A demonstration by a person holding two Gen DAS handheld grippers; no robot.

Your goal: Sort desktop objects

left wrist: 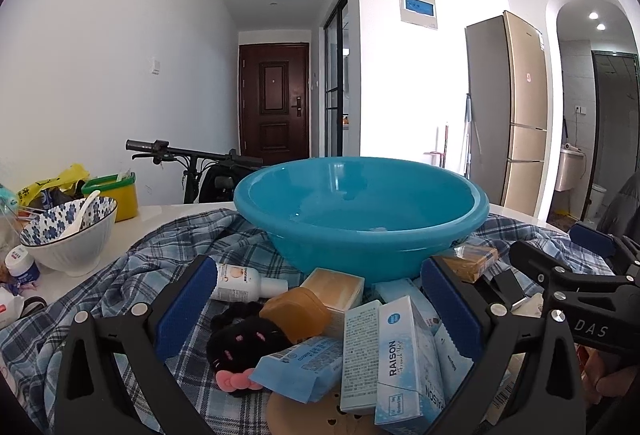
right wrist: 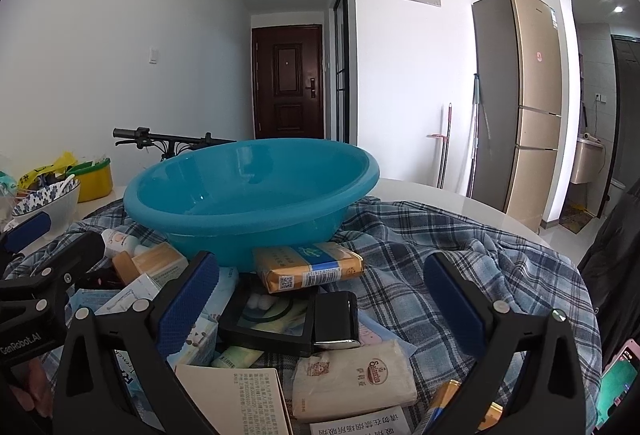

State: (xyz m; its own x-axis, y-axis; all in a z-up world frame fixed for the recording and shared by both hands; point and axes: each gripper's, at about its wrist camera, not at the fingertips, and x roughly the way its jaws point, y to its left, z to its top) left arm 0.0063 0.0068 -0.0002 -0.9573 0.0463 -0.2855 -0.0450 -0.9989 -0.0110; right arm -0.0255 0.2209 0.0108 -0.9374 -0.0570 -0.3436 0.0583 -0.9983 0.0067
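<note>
Hovering wide open and empty over boxes before the blue basin [left wrist: 360,211]: left gripper [left wrist: 320,311], right gripper [right wrist: 320,299].

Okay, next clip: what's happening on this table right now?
A person holds two handheld grippers over a pile of small items on a plaid cloth. Both the left gripper and the right gripper are open and hold nothing. In front of them sits a blue basin, which looks empty. The pile includes a RAISON box, a black hair scrunchie, a yellow-and-blue packet and a tissue pack. Nothing appears sorted yet.
</note>
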